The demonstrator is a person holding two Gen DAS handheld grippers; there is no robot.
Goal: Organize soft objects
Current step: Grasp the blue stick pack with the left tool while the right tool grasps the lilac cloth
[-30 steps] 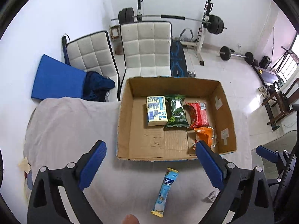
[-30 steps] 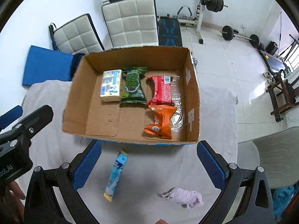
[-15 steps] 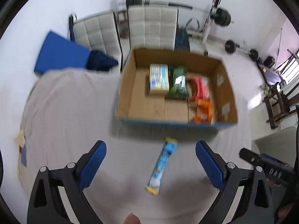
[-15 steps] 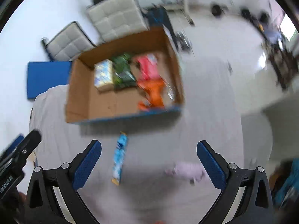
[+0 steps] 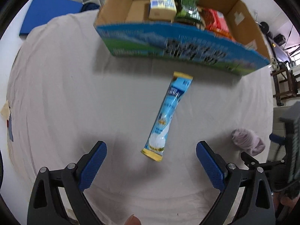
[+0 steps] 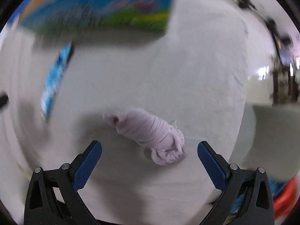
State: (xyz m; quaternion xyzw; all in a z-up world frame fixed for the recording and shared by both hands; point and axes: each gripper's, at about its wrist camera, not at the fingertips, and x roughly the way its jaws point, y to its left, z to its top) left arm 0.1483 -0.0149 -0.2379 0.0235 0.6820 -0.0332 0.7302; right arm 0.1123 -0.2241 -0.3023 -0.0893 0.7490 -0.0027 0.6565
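Left tool [image 5: 151,161] gapes wide over the blue packet [image 5: 167,116], likely lined up to straddle it; the box [image 5: 180,46] waits at 12 o'clock. Right tool [image 6: 149,157], equally wide, frames the lilac bundle [image 6: 151,133] on the bench [image 6: 196,78]

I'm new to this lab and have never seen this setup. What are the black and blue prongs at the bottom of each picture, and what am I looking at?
No robot here: a person holds a two-finger gripper in each hand, each with a fisheye camera looking along its fingers. One picture comes from the left gripper, the other from the right gripper. Both are open and hold nothing. On the cloth-covered table lies a light-blue snack stick, just ahead of the left gripper. A rolled lilac sock lies between the right gripper's fingers, not gripped. Behind stands a cardboard box with several packets inside. The right picture is motion-blurred.
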